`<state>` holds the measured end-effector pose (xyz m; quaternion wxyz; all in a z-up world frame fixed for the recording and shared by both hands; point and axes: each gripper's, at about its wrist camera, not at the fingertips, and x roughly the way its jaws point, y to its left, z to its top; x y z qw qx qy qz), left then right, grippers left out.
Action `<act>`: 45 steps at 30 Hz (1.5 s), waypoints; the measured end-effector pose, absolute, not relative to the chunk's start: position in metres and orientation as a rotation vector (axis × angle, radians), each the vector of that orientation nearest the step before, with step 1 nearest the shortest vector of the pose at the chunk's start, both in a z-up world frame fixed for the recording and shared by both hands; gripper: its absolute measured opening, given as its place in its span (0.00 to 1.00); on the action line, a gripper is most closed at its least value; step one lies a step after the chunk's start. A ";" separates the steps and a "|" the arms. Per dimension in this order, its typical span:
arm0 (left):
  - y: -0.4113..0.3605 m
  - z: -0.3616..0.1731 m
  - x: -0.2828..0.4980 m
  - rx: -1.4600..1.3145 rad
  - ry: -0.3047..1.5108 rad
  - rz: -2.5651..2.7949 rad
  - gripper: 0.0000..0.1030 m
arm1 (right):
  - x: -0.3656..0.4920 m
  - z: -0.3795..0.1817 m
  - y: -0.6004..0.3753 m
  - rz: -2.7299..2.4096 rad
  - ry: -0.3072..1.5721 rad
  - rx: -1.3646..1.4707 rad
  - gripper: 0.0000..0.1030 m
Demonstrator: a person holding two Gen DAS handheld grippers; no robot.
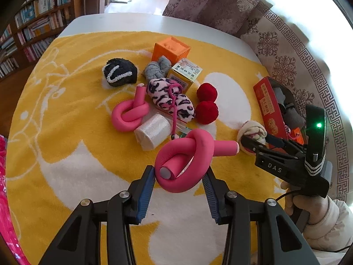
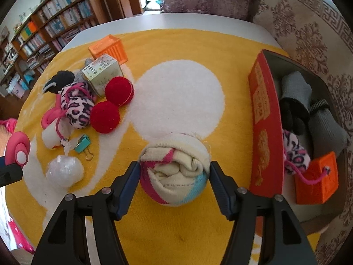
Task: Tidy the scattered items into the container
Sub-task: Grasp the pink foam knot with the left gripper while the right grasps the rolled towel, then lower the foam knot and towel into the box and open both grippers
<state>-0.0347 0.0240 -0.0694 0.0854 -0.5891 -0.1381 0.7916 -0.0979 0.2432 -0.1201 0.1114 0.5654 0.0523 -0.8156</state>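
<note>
On the desk [image 2: 198,19], covered by a yellow-and-white fleece blanket [image 1: 66,132], the left hand-held gripper [image 1: 178,176] has its blue-padded fingers set on either side of a knotted pink foam tube [image 1: 187,161]; the pads lie against the knot's sides, pinching it. Beyond it sit a second knotted pink foam tube [image 1: 130,114], a white roll of ribbed material [image 1: 153,131] and a black fuzzy sock ball with white trim [image 1: 120,71]. Further right come a pink-and-black leopard-print plush sock [image 1: 171,98], a grey rolled sock [image 1: 157,67], an orange plastic cube [image 1: 171,49] and a small printed cardboard box [image 1: 184,74], all crowded together. Two red pompom balls [image 1: 206,101] rest touching one another just beside the box. A teal binder clip [image 2: 82,143] and a knotted clear plastic bag [image 2: 65,171] lie near the front of the pile.

The right hand-held gripper [image 2: 174,176] closes on a rolled cream sock with pink and light blue stripes [image 2: 174,172], its pads touching both sides while the sock sits on the blanket.

At the far right stands the red cardboard container box [image 2: 262,119], near the sock ball. It already holds grey socks [image 2: 317,119], a black item [image 2: 291,114], another leopard-print sock [image 2: 294,152] and a second orange cube [image 2: 317,181].
</note>
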 end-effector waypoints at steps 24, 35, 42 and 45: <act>0.140 -0.043 -0.068 -1.619 -0.276 2.267 0.44 | -0.082 -0.015 0.354 -2.668 -0.123 1.383 0.51; 0.223 -0.031 -0.084 -1.539 -0.149 2.161 0.44 | -0.088 -0.010 0.417 -2.788 -0.146 1.365 0.51; 0.274 -0.034 -0.087 -1.505 -0.057 2.081 0.44 | -0.094 -0.002 0.433 -2.821 -0.147 1.321 0.51; 0.291 -0.037 -0.089 -1.504 -0.041 2.044 0.45 | -0.096 0.002 0.438 -2.827 -0.157 1.310 0.52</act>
